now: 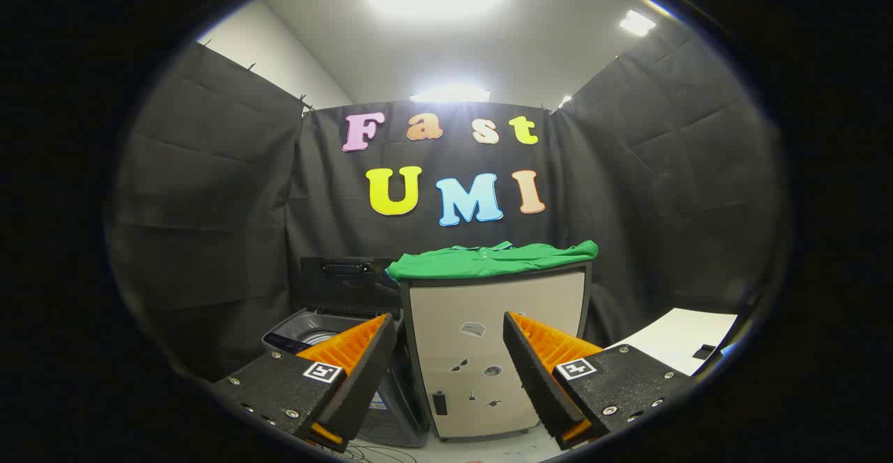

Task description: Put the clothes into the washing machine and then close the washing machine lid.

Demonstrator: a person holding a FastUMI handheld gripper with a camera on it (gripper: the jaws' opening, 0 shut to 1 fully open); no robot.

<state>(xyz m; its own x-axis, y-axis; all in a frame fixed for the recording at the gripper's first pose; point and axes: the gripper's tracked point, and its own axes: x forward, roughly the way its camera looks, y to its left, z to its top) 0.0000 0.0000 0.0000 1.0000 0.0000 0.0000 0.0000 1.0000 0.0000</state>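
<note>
- A green garment (492, 259) lies spread flat on top of a pale cabinet (488, 351), draped a little over the cabinet's top edge at both ends.
- The washing machine (328, 334) stands just beside the cabinet, on the side of the left finger, and sits lower than the cabinet top; its dark lid (345, 283) is raised upright behind the opening, and part of the drum shows inside.
- The cabinet's front panel carries a few small stickers and a small dark handle low down.
- The gripper (450, 337) is held well short of the cabinet with its fingers spread wide apart; nothing sits between them and they grip nothing. The cabinet front shows through the gap.
- A white tabletop (680, 341) sits on the cabinet's other side, beyond the right finger.
- Black cloth walls (209, 205) stand behind the cabinet and to either side.
</note>
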